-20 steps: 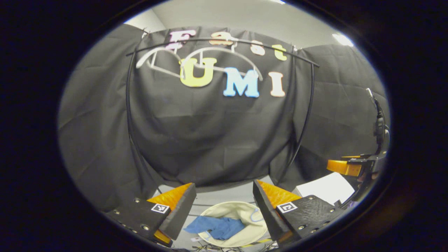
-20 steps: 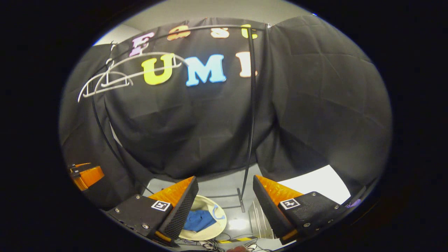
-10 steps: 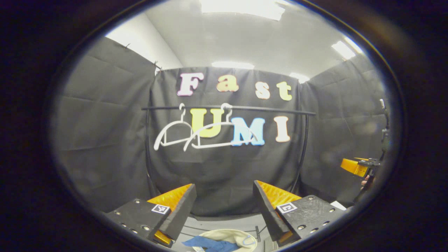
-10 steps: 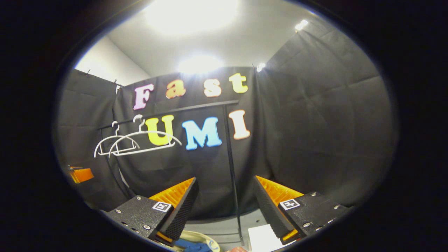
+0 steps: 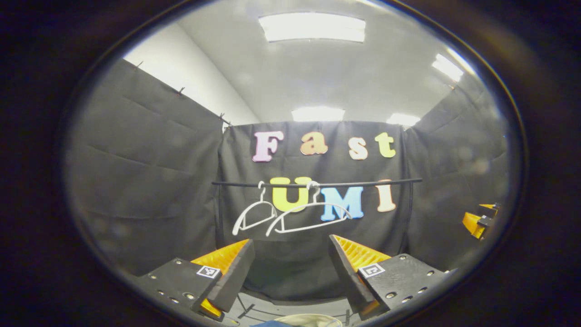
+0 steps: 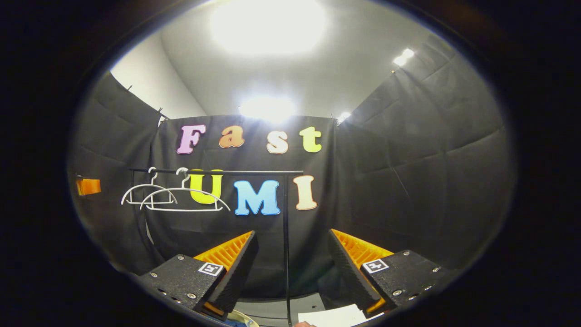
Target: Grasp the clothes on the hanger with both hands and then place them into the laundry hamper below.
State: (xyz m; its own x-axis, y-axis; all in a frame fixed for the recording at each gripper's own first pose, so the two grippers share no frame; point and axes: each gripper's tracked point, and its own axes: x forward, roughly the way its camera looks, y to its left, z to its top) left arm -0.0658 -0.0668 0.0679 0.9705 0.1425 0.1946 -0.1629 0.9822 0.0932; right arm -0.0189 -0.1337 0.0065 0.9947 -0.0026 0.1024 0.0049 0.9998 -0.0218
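Note:
Two bare white hangers [image 5: 295,218] hang on the black rail [image 5: 363,184] ahead of me, and they are at the left of the right gripper view too [image 6: 181,200]. The cream hamper's rim [image 5: 313,319] peeks in at the bottom edge, with a sliver of blue cloth [image 5: 272,324] beside it. My left gripper [image 5: 290,240] stands open with nothing between its fingers. My right gripper [image 6: 291,234] is open and holds nothing as well. Each gripper sees the other far off as an orange piece: the right gripper [image 5: 476,222] and the left gripper [image 6: 88,186].
The rack's black upright post [image 6: 286,245] stands right in front of the right gripper. A white sheet [image 6: 340,314] lies on the floor at its lower right. Black cloth walls close in on three sides, and ceiling lights glare above.
Both views have tilted upward and drawn back from the rack. The hamper with the blue cloth has slid down to the bottom edge. Both grippers stay open.

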